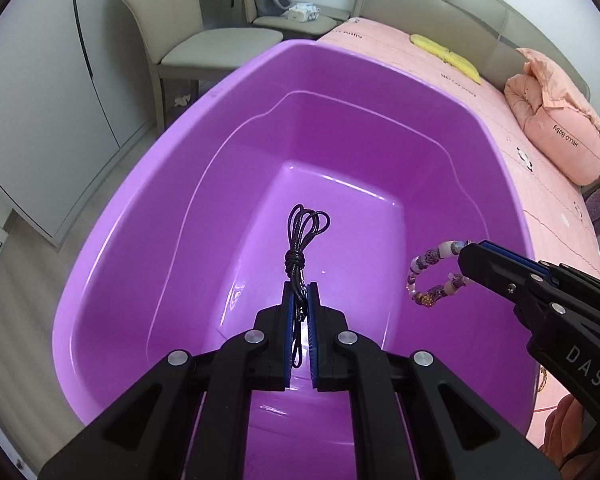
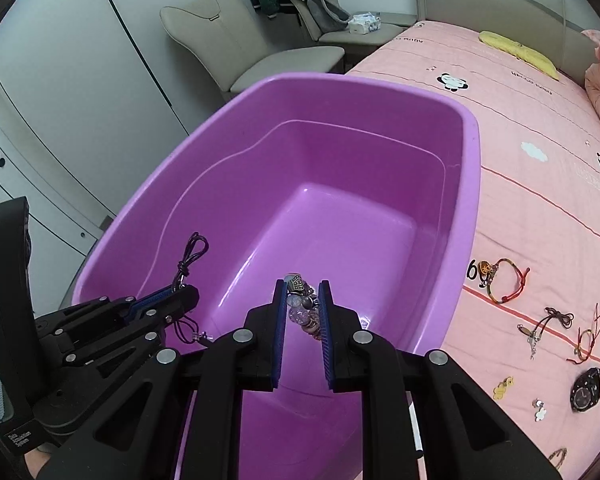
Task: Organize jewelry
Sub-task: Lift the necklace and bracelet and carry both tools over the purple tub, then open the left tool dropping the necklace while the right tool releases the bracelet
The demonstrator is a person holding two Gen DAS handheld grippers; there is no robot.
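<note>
A purple plastic tub (image 1: 172,216) (image 2: 466,208) sits on the pink bed, with nothing on its floor. My left gripper (image 1: 300,292) (image 2: 188,292) is shut on a black cord necklace (image 1: 302,236) (image 2: 190,258) and holds it over the tub's near left side. My right gripper (image 2: 303,292) (image 1: 466,264) is shut on a beaded bracelet (image 2: 304,308) (image 1: 428,276) of pink and purple beads, held over the tub's near right side.
On the pink bedsheet (image 2: 540,152) right of the tub lie a red cord bracelet (image 2: 504,280), a brown cord necklace (image 2: 548,324), another cord bracelet (image 2: 588,340), a black watch (image 2: 586,390) and small charms (image 2: 504,388). Chairs (image 1: 204,44) and a wardrobe stand behind.
</note>
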